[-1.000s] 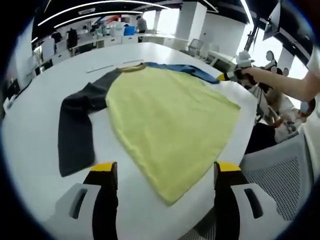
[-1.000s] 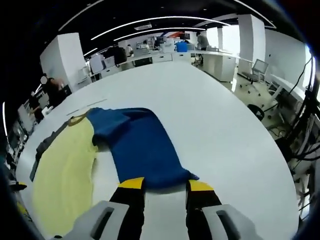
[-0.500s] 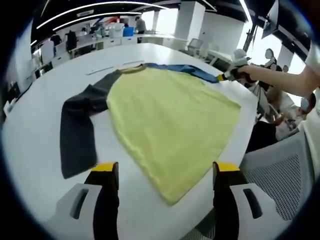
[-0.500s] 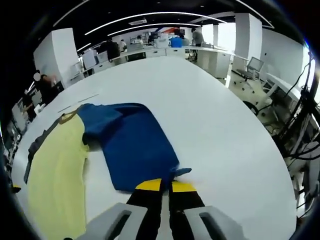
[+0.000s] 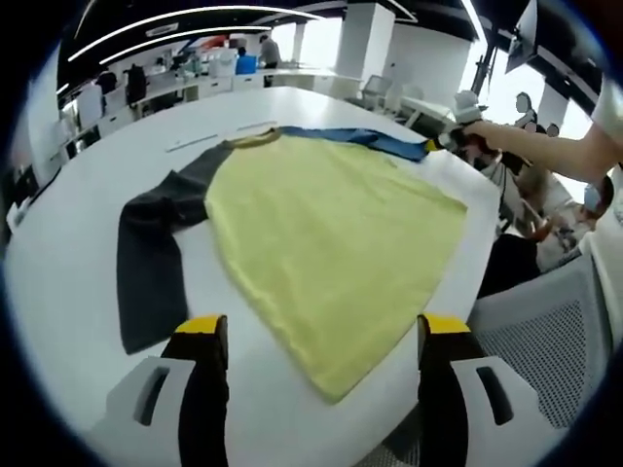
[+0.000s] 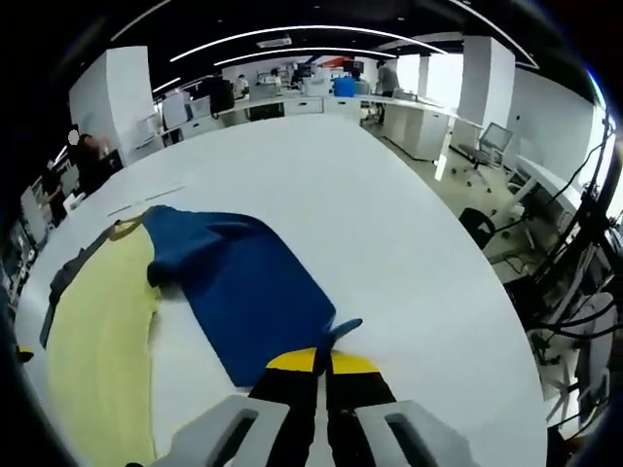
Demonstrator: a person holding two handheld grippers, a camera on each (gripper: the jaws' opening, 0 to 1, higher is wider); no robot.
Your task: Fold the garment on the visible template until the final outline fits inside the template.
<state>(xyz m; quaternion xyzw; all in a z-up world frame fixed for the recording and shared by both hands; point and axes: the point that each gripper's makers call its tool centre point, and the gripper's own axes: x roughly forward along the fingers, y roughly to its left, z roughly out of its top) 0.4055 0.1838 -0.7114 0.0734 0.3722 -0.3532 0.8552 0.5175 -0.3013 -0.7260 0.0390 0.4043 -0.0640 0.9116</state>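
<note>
A shirt lies flat on the white table [image 5: 58, 253]: pale yellow body [image 5: 331, 233], dark grey sleeve [image 5: 146, 263] at the left, blue sleeve [image 5: 375, 138] at the far right. In the left gripper view my left gripper [image 5: 316, 336] stands open just before the yellow hem, holding nothing. In the right gripper view my right gripper [image 6: 321, 362] is shut on the cuff end of the blue sleeve [image 6: 248, 282], which lifts a little at the corner. The yellow body [image 6: 92, 341] lies to its left. The right gripper [image 5: 456, 138] also appears at the far right, held by a person's arm.
The round table's edge [image 6: 487, 321] runs close to the right of the blue sleeve. Chairs [image 5: 531, 331] and cables stand beyond it. Desks and people [image 6: 219, 95] fill the office in the background.
My right gripper closed its jaws onto the blue sleeve's cuff and has raised it slightly. The left gripper has stayed open in about the same place.
</note>
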